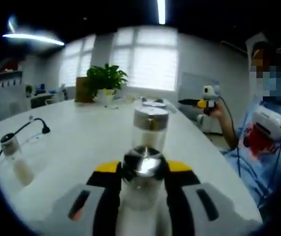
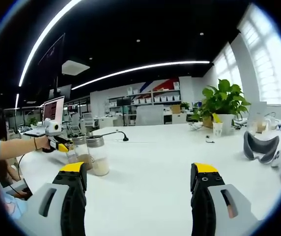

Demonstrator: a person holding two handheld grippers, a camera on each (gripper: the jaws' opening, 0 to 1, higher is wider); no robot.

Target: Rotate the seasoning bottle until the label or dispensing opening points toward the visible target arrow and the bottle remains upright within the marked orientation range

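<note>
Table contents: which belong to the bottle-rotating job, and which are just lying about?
Job:
- seasoning bottle, clamped in the left gripper
- right gripper, open above the table

Lying about:
- second jar
- small bottle
- potted plant
- headset
- black cable

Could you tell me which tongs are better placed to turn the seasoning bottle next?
Left. The left tongs are already shut on the seasoning bottle on the white table. The right tongs are open, holding nothing, away from the bottles.
</note>
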